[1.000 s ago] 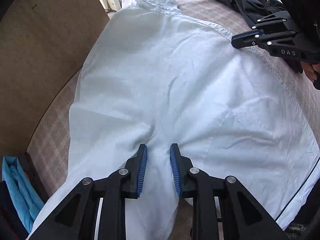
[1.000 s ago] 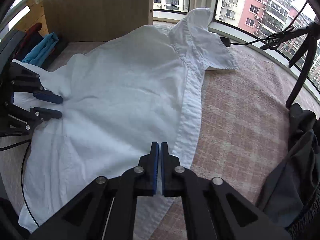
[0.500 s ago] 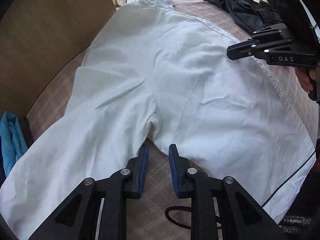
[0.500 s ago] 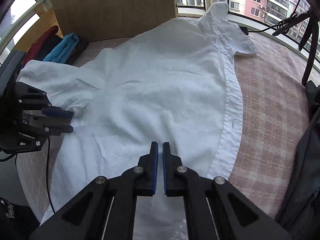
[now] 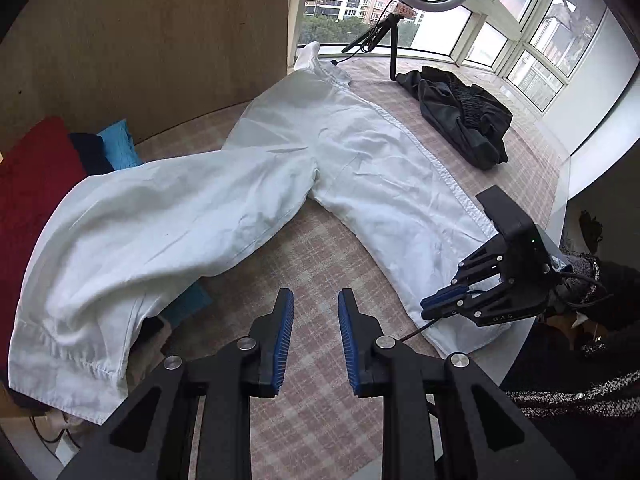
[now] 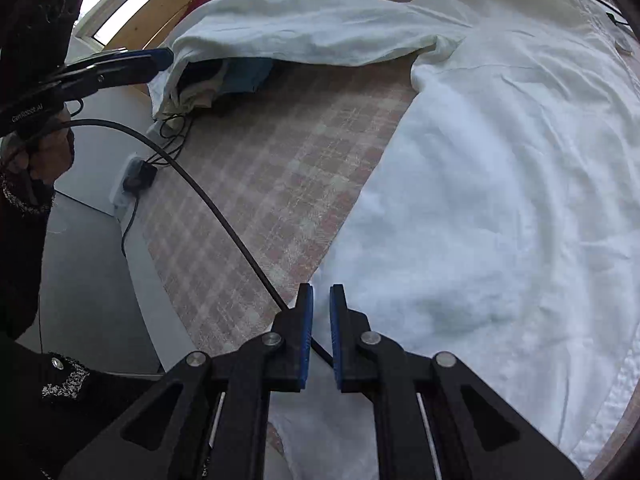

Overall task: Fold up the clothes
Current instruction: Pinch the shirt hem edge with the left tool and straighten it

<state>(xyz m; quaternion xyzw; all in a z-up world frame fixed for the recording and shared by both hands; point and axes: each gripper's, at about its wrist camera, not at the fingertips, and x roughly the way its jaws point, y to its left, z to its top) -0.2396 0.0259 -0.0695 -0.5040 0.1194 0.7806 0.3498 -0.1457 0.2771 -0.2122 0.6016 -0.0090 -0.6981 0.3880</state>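
Observation:
A white long-sleeved shirt lies spread on the pink plaid cloth; its sleeve stretches left over a pile of clothes. My left gripper is open and empty, above bare cloth short of the shirt. My right gripper is slightly open and empty at the shirt's bottom corner, beside a black cable. The right gripper also shows in the left wrist view, over the hem. The left gripper shows in the right wrist view near the sleeve cuff.
A dark garment lies at the far right of the table. Red, navy and blue folded clothes are stacked at the left by a wooden board. A tripod with a ring light stands at the window. A power strip sits at the table edge.
Both grippers have pulled back from the shirt toward the near edge. The left has left the armpit area. The right has moved to the bottom hem and opened slightly.

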